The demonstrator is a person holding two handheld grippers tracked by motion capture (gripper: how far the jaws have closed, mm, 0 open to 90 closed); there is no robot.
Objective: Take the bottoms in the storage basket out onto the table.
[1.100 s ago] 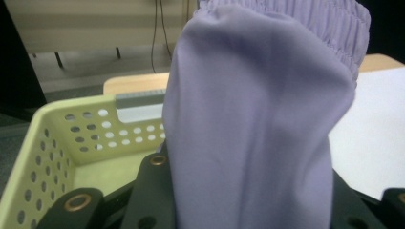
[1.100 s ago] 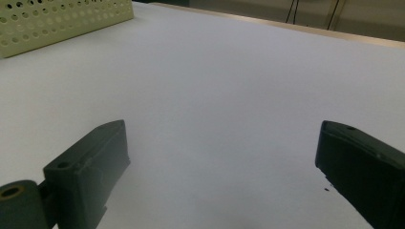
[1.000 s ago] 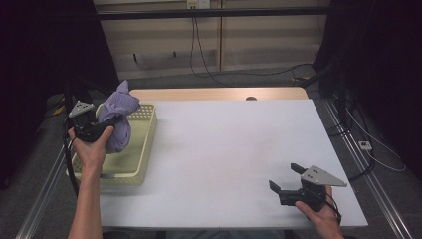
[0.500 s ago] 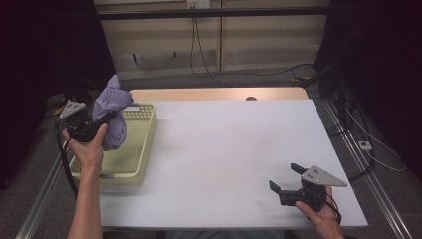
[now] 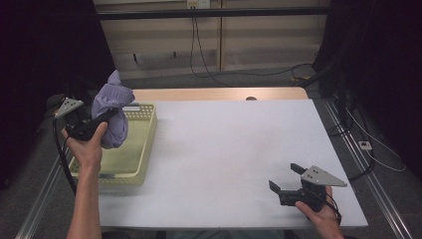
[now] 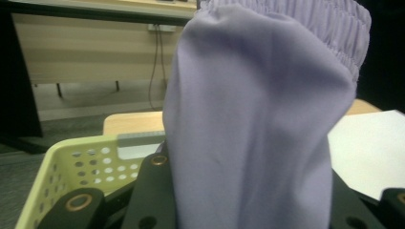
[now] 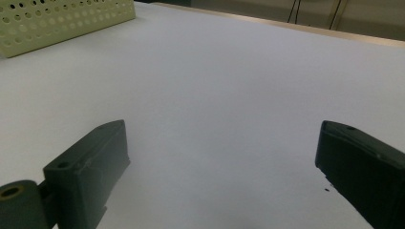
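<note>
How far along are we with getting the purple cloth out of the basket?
Done: the left gripper is shut on the purple cloth and holds it above the yellow basket. In hand: carrying it. Left: laying it on the white table, where the right gripper rests, open.

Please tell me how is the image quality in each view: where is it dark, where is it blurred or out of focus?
High view: the white table is evenly lit, its surroundings fall into near black; all is reasonably sharp. Left gripper view: the purple cloth is close yet sharp, with soft shading in its folds; the yellow basket looks slightly soft. Right gripper view: the right gripper looks dark and a little soft, and the tabletop shows no harsh glare.
</note>
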